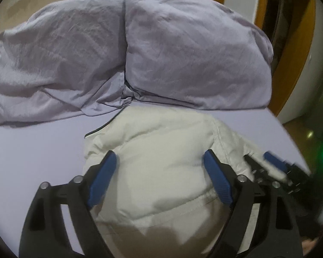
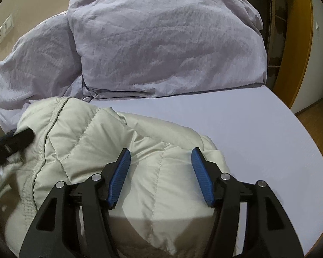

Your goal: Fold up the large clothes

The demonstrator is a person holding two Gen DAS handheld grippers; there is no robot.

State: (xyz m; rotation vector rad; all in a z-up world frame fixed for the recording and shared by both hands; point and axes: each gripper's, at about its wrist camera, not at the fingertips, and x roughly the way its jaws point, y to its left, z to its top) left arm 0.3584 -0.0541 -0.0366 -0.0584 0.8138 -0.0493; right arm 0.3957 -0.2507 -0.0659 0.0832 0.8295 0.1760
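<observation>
A cream quilted puffer jacket [image 1: 161, 172] lies bunched on the lilac bed sheet [image 1: 36, 150]; it also shows in the right wrist view [image 2: 109, 142]. My left gripper [image 1: 159, 172] is open, its blue pads spread just above the jacket's middle, holding nothing. My right gripper [image 2: 160, 167] is open too, over the jacket's right part, holding nothing. The right gripper shows blurred at the right of the left wrist view [image 1: 275, 167]. The left gripper's dark tip shows at the left edge of the right wrist view [image 2: 15, 142].
Two lilac pillows [image 1: 189, 49] and a crumpled lilac duvet [image 1: 53, 60] lie along the head of the bed behind the jacket. An orange wooden door frame [image 2: 295, 49] and wood floor [image 2: 316, 116] are to the right. Bare sheet [image 2: 258, 133] lies right of the jacket.
</observation>
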